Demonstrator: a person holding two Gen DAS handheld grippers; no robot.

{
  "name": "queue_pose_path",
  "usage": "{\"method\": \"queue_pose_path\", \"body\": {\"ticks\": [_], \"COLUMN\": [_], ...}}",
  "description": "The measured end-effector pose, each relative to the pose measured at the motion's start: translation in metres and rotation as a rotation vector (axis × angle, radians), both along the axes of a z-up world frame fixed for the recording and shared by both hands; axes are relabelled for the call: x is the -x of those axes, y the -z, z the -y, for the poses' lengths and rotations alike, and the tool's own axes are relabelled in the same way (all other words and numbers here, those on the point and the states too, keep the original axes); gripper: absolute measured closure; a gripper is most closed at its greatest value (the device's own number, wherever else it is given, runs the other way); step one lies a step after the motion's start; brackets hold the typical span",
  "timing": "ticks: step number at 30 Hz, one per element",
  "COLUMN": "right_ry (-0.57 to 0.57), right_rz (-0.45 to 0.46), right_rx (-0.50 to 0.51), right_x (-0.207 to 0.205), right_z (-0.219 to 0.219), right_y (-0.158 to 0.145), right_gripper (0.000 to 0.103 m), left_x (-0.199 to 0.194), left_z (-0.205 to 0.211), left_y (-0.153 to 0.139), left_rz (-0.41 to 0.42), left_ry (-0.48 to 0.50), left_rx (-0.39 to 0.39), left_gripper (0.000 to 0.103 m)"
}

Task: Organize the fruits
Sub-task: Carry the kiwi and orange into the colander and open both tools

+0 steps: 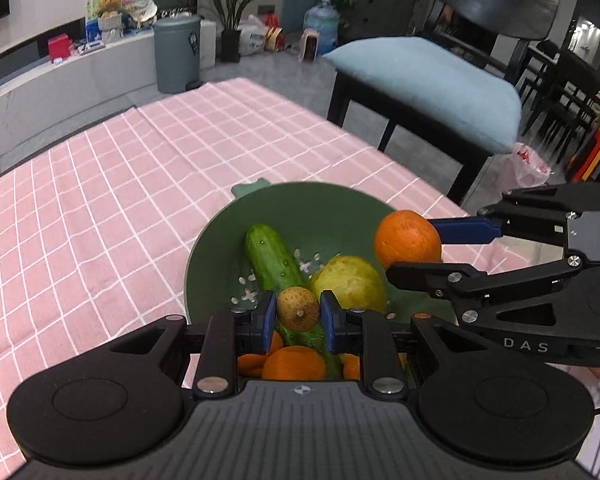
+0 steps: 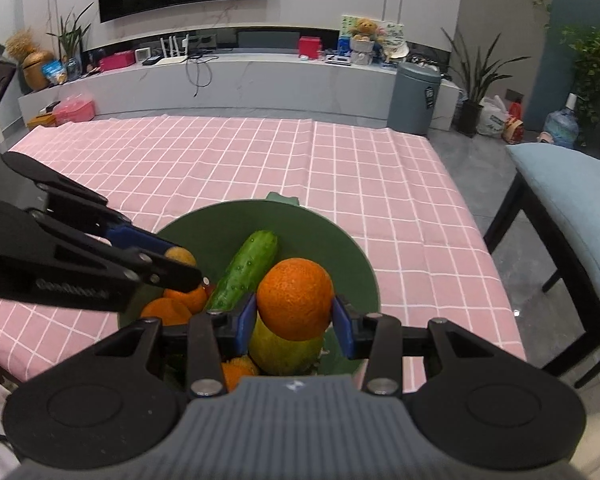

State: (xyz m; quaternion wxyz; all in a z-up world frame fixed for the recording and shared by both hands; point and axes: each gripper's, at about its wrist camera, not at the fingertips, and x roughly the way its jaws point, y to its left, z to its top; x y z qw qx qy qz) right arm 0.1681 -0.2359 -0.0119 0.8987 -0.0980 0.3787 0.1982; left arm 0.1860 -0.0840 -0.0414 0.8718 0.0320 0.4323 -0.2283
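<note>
A green colander bowl [image 1: 300,208] [image 2: 332,248] stands on the pink checked tablecloth. In it lie a cucumber [image 1: 272,258] [image 2: 246,270], a yellow-green fruit [image 1: 350,282] [image 2: 284,354] and several oranges [image 1: 294,364] [image 2: 166,312]. My left gripper [image 1: 298,312] [image 2: 188,268] is shut on a small brown round fruit [image 1: 297,308] [image 2: 181,256], held above the bowl's near side. My right gripper [image 2: 294,312] [image 1: 410,248] is shut on a large orange [image 2: 295,298] [image 1: 407,240], held over the bowl's right rim in the left wrist view.
The pink tablecloth [image 1: 120,200] [image 2: 260,160] spreads far beyond the bowl. A dark chair with a blue cushion [image 1: 428,84] [image 2: 572,196] stands off the table's right edge. A grey bin [image 1: 178,54] [image 2: 414,96] and a low TV shelf [image 2: 228,76] lie beyond.
</note>
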Motion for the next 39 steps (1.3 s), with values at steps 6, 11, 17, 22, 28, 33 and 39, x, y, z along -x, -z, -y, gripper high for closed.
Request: {"method": "queue_pose_path", "body": {"ticks": [6, 11, 17, 22, 28, 33, 39], "right_ry": [-0.043, -0.053, -0.044, -0.050, -0.050, -0.046, -0.038], "right_rz": [-0.017, -0.062, -0.104, -0.118, -0.133, -0.127, -0.095], "right_rx": [-0.002, 0.012, 0.018, 0.031, 0.041, 0.059, 0.068], "right_x": [-0.025, -0.048, -0.068, -0.075, -0.080, -0.079, -0.070], "right_z": [-0.008, -0.019, -0.022, -0.027, -0.029, -0.030, -0.028], "right_y": [0.009, 0.021, 0.037, 0.045, 0.048, 0.045, 0.030], "right_gripper": [0.065, 0.065, 0.065, 0.065, 0.065, 0.064, 0.054], "left_x": [-0.015, -0.025, -0.035, -0.042, -0.046, -0.045, -0.036], "left_z": [-0.003, -0.006, -0.007, -0.007, -0.008, -0.008, -0.015], "left_y": [0.011, 0.015, 0.022, 0.027, 0.029, 0.029, 0.015], "left_rz": [-0.024, -0.040, -0.046, -0.055, -0.063, -0.068, -0.043], "left_ry": [-0.056, -0.083, -0.135, -0.144, -0.141, -0.140, -0.170], "left_rx": [-0.040, -0.044, -0.055, -0.058, -0.035, -0.041, -0.025], "left_gripper": [0.077, 0.077, 0.077, 0.077, 0.077, 0.074, 0.060]}}
